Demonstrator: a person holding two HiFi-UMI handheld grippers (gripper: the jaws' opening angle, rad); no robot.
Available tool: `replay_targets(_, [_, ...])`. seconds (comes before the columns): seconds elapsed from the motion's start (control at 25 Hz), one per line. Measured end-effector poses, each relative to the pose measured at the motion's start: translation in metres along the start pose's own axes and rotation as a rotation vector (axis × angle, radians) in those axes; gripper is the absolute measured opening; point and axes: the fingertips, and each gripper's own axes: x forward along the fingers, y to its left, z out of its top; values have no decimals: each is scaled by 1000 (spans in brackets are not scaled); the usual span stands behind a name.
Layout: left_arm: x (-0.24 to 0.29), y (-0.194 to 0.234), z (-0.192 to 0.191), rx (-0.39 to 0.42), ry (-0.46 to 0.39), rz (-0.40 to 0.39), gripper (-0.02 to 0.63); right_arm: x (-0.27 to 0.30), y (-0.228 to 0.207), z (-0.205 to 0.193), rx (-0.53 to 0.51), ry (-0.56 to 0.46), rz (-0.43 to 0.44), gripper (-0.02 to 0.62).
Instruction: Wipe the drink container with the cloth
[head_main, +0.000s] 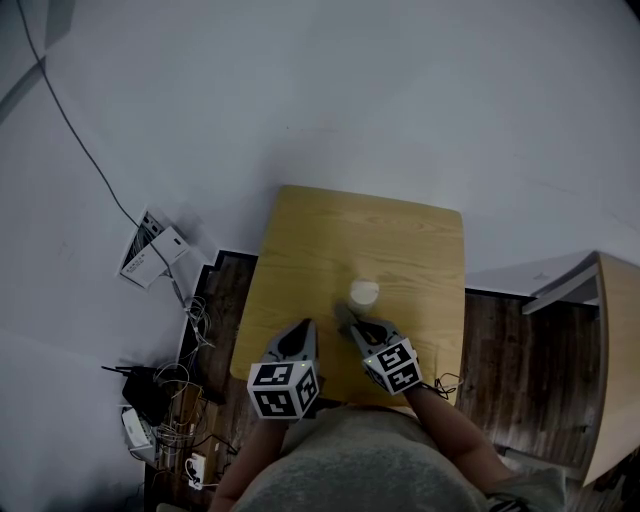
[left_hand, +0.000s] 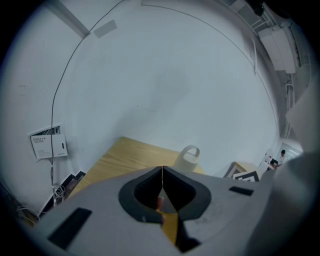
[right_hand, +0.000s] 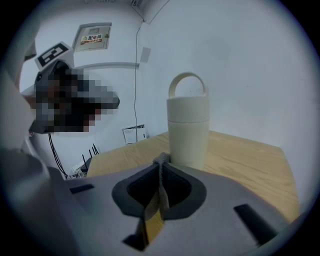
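A cream drink container (head_main: 364, 293) with a loop handle stands upright near the middle of the wooden table (head_main: 330, 240). In the right gripper view it rises just beyond the jaws as a tall cup (right_hand: 187, 130). My right gripper (head_main: 353, 327) is shut on a grey cloth (right_hand: 161, 161), whose edge pokes out between the jaws close to the container's base. My left gripper (head_main: 302, 330) hovers over the table's near edge, shut with nothing in it, left of the container (left_hand: 189, 157).
Cables and power strips (head_main: 165, 400) lie on the dark floor left of the table. A leaflet and a box (head_main: 150, 250) lean against the wall. A wooden cabinet (head_main: 612, 370) stands at the right.
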Motion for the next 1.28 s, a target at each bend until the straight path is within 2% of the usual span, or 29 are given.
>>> replay_targets(0.2, [1,-2,3,4,-4,-13,3,7,1,-14,28,43,-3,12])
replay_targets(0.4, [-7,-1,2,3,-5,-29,3,2,10,-16,41,36,-14,12])
replay_targets(0.76, [-28,-5,-15,39,30,-107,3,-40,43,16,150,-93,-62,12])
replay_targets(1.04, [-60,-8,-35,74,55,-164,3,-89,70,29,229,-189,-144,12])
replay_targets(1.28, [-94,-9,-51,90,59,-199,3,-124,97,35,243,-232,-207,12])
